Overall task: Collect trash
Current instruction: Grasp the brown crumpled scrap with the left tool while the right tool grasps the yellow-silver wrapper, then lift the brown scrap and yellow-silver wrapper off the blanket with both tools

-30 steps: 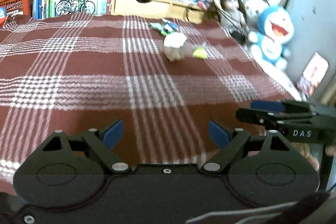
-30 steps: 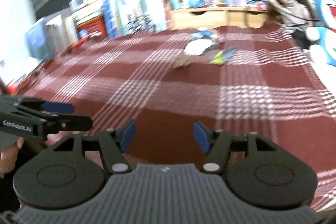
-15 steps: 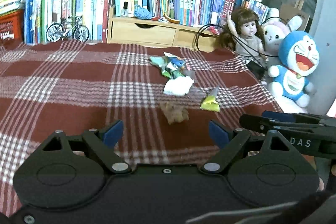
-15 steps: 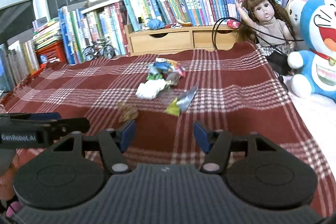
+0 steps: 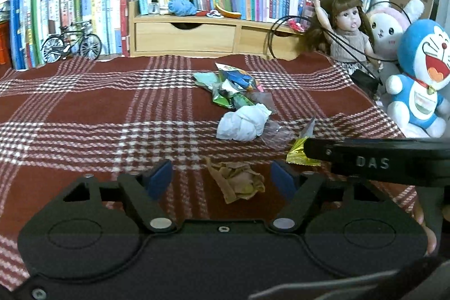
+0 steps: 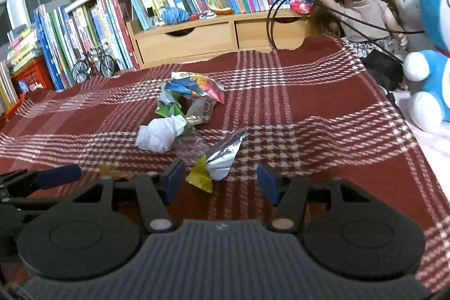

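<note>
Trash lies on a red plaid cloth (image 5: 84,108): a brown crumpled paper (image 5: 236,183), a white tissue wad (image 5: 243,123), a yellow and silver wrapper (image 6: 216,165) and a heap of colourful wrappers (image 5: 233,83). My left gripper (image 5: 222,179) straddles the brown paper. Its jaws are closing, and the blue pads stand clear of the paper on both sides. My right gripper (image 6: 220,182) has the yellow and silver wrapper between its jaws. These are closing a little too, without touching it. The two grippers sit side by side.
A wooden drawer unit (image 5: 185,38) and rows of books line the back. A model bicycle (image 5: 71,42) stands at the back left. A doll (image 5: 347,27), a bunny plush (image 5: 388,30) and a blue plush (image 5: 422,75) crowd the right edge.
Both grippers have moved forward across the cloth up to the trash. The brown paper now lies between the left jaws, which have narrowed. The yellow wrapper now lies between the right jaws.
</note>
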A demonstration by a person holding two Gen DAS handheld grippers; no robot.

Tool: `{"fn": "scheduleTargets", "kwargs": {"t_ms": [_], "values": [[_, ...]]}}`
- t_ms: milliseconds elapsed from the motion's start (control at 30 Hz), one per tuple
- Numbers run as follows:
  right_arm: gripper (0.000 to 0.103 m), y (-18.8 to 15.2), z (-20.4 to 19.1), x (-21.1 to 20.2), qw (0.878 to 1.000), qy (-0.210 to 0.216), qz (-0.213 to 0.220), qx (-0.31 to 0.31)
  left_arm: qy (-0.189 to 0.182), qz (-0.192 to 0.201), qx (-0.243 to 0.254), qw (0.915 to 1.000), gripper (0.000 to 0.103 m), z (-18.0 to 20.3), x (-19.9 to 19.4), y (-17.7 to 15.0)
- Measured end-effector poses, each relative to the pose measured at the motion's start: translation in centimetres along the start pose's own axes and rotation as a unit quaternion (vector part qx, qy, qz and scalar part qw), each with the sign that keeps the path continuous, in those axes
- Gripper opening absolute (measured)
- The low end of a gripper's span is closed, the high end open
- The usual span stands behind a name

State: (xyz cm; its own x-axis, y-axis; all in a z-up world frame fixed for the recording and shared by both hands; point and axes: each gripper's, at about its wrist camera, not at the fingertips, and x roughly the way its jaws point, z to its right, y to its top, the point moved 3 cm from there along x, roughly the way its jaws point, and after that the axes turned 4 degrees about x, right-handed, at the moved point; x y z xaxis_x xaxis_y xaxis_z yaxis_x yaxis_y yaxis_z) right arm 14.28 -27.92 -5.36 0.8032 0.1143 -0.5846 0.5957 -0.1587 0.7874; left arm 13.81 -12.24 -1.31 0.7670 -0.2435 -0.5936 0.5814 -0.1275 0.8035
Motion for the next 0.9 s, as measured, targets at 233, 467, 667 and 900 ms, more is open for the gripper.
{"fn": "scheduleTargets", "kwargs": {"t_ms": [233,467,667,900], "values": [[0.052,0.4,0.3,2.6,1.000,0.002,-0.023,0.003,-0.018,-0.013,0.020,0.9995,0.027,0.8,1.4,-0.4],[0.020,0.4,-0.4,2.1,0.999,0.025,-0.032,-0.011,-0.014,0.000,0.029,0.9995,0.020,1.1,0.3,-0.2],[0.010,-0.1,-0.9,0.3,0.999,0.029,-0.017,-0.029,-0.011,0.011,0.018,0.9997,0.019,0.3,-1.1,0.0],[0.008,-1.2,-1.4,-2.6,0.998,0.044,0.001,-0.039,-0.014,0.024,0.022,0.9994,0.019,-0.3,-4.0,-0.6]]}}
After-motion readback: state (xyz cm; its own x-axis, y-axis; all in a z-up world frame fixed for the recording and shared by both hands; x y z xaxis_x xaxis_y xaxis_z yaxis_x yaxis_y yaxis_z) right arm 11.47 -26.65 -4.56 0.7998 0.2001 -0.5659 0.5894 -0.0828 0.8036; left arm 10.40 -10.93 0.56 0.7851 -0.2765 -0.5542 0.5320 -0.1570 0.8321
